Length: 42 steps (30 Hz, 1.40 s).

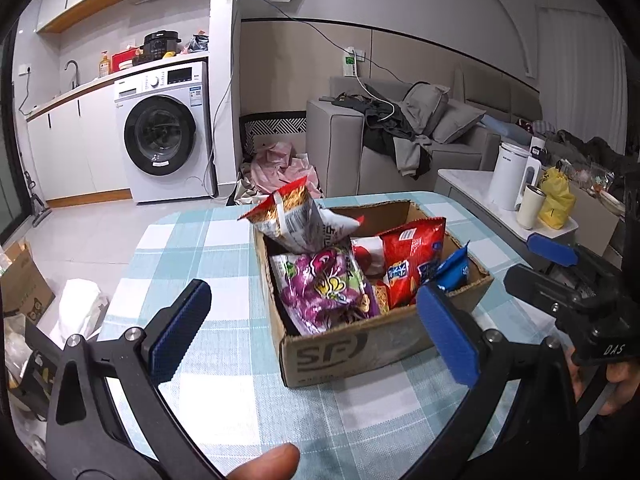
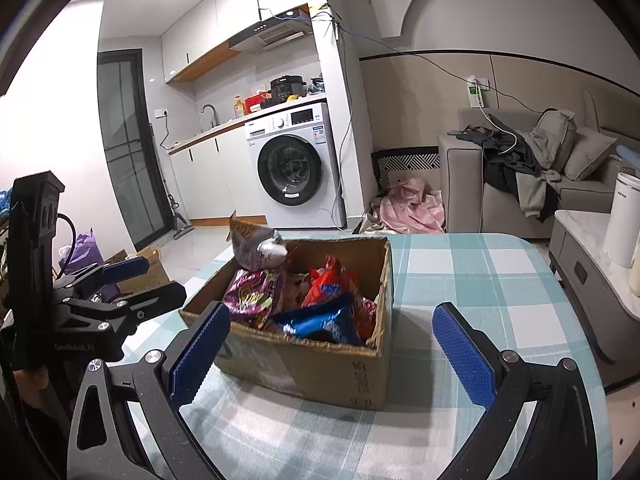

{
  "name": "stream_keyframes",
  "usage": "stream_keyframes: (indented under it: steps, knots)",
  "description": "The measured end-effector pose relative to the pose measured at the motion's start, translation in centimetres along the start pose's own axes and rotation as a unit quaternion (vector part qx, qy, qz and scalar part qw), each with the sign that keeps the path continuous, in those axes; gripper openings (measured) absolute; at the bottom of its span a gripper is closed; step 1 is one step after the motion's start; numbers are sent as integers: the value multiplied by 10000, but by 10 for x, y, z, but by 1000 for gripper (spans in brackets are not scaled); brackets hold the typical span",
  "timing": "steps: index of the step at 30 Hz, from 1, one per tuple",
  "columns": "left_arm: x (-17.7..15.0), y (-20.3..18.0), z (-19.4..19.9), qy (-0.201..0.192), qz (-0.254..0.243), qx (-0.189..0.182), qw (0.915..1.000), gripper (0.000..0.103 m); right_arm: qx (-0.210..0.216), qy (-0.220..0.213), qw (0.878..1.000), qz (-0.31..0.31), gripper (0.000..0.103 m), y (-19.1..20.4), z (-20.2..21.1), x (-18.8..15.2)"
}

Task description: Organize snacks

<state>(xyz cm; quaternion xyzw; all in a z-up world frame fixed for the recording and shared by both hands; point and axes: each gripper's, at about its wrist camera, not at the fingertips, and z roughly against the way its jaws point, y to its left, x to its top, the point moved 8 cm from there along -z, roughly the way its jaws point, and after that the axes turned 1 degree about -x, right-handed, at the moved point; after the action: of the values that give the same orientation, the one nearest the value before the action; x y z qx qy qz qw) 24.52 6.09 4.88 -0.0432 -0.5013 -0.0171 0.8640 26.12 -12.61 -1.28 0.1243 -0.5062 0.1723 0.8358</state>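
Observation:
An open cardboard box (image 1: 352,352) (image 2: 312,368) stands on the teal-and-white checked table (image 1: 224,240) (image 2: 480,280). Inside lie a purple snack bag (image 1: 324,288) (image 2: 252,296), a red bag (image 1: 412,256) (image 2: 328,284) and a blue pack (image 1: 454,270) (image 2: 320,322). A red-and-white bag (image 1: 292,216) (image 2: 256,250) leans tilted over the box's far corner. My left gripper (image 1: 314,286) (image 2: 164,280) is open in front of the box and holds nothing. My right gripper (image 2: 333,308) (image 1: 524,260) is open too, just short of the box's near wall.
A low side table (image 1: 472,184) to the right carries a white kettle (image 1: 512,176), a cup and a yellow bag (image 1: 556,200). Beyond the table are a grey sofa (image 1: 340,148) with clothes and a washing machine (image 1: 164,132). A carton (image 1: 24,280) sits on the floor at left.

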Motion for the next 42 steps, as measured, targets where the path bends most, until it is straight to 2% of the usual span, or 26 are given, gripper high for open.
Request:
stream_keyframes:
  steps: [8,12,23,42]
  knots:
    - [-25,1,1,-213,46,45,9998,102,94,-131,9999,53,103,3,7,-23]
    - [-38,2,1,-333,158,-50,9993,102,131,-133,9997,151,103,6,6,-34]
    - [-56,7,6,-801,195,55,9966,102,213,-497,9984,170,103,9,9,-43]
    - [-72,4,12,-955,134,110,9953,102,-33,-706,9969,355,103,10,16,-47]
